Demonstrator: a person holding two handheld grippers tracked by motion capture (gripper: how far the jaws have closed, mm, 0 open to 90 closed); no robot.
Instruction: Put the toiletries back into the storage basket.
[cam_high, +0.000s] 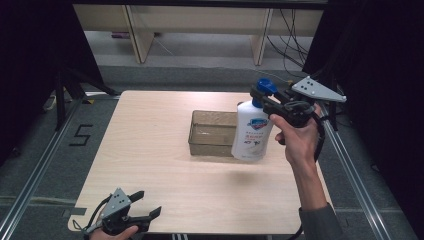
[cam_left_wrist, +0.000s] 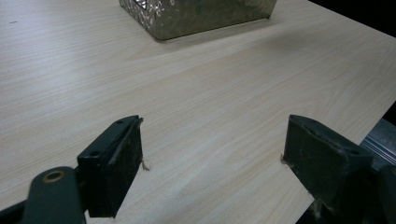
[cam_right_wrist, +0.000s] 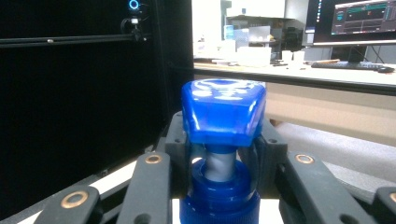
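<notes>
1 white pump bottle (cam_high: 252, 134), blue neck clamped by right gripper (cam_high: 270, 101); 1 textured translucent rectangular tray (cam_high: 212, 133); left gripper (cam_high: 145, 206) jaws wide.

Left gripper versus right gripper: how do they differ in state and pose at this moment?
The left gripper is open with nothing between its jaws; the right gripper is shut on the pump bottle, at the neck under the blue pump head. The left gripper sits low at the table's near left corner; the right gripper is raised, beside the brown tray. Both are hand-held with black jaws.
</notes>
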